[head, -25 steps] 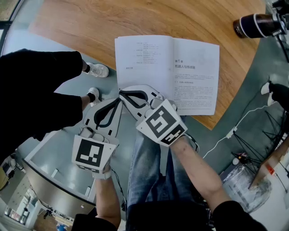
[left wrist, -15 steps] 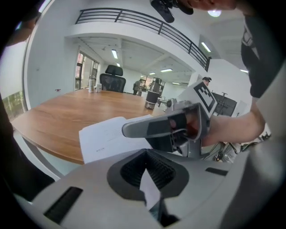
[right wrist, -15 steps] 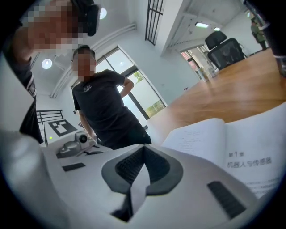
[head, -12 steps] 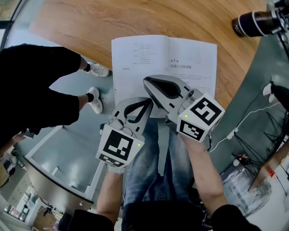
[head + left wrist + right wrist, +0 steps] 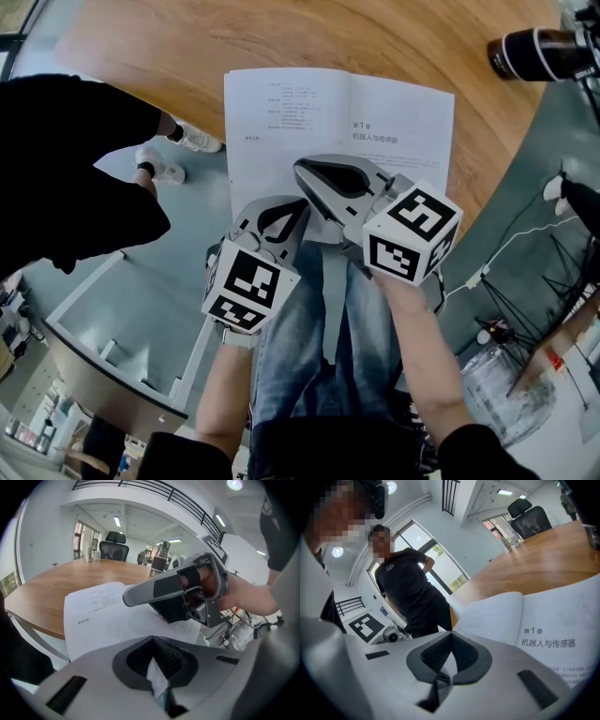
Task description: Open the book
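The book point(image 5: 337, 117) lies open on the wooden table point(image 5: 187, 47), white printed pages up, its near edge over the table's rim. My right gripper point(image 5: 300, 169) hangs shut over the lower middle of the pages, with nothing in it. Just below and left of it, my left gripper point(image 5: 298, 204) is shut and empty at the book's near edge. The left gripper view shows its joined tips point(image 5: 152, 639), the left page point(image 5: 101, 611) and the right gripper point(image 5: 178, 588) above the paper. In the right gripper view the closed tips point(image 5: 451, 633) point across the open book point(image 5: 543, 620).
A person in black point(image 5: 66, 159) stands at the table's left and shows in the right gripper view point(image 5: 410, 592). A black camera lens point(image 5: 534, 52) lies at the table's far right. Cables and a clear plastic container point(image 5: 511, 384) are on the floor at the right.
Both grippers have moved right and closer to the book. The right one has rolled, its marker cube now at the right. The bystander's feet have shifted. The book stays open.
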The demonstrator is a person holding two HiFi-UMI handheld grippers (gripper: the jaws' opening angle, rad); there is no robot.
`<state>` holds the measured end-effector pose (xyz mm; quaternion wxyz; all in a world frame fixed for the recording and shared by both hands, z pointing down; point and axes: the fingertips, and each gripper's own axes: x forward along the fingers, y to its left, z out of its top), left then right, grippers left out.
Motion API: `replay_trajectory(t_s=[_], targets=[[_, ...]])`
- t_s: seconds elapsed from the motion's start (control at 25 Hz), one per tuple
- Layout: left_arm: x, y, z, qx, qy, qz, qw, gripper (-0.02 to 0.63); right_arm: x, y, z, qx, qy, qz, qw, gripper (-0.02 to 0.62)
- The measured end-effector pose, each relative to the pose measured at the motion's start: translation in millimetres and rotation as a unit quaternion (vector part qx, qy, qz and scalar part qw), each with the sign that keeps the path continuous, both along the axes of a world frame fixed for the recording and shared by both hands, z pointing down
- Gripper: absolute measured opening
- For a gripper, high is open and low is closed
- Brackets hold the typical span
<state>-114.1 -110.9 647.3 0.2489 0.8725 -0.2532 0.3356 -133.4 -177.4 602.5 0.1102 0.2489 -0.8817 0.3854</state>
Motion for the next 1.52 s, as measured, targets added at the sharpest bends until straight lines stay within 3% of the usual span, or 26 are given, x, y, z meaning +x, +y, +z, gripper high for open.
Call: replay_trajectory(t_s=[0.12, 0.32, 0.48, 0.92, 1.16, 1.52], targets=[[-1.0, 1.8, 3.3, -0.007, 0.002, 0.004, 1.0, 0.006, -3.1, -7.1, -2.3, -0.006, 0.003, -0.006, 1.0, -0.012], [-0.2, -1.1, 5.3, -0.015, 0.016, 0.014, 0.9997, 0.008, -12.1, -22.0, -13.9, -0.048, -0.063, -0.01, 0.997, -0.012], [-1.4, -0.1, 7.8, -0.025, 0.023, 0.027, 0.999, 0.006, -12.2, -36.2, -2.7, -0.059, -0.055, 0.007, 0.997, -0.012], [-2.4, -4.5, 10.6, -0.04, 0.033, 0.046, 0.9976, 0.007, -18.9, -100.2, 6.3, -0.105, -0.096, 0.024, 0.989, -0.014], [-11.9, 16.0, 10.3, -0.04, 0.037, 0.049, 0.9973, 0.006, -15.2, -109.7, -2.6, -0.087, -0.139, 0.051, 0.985, -0.014], [-11.7, -7.2, 9.9, -0.037, 0.042, 0.046, 0.9974, 0.008, -18.2, -102.6, -0.8, -0.126, -0.16, 0.047, 0.978, -0.014]])
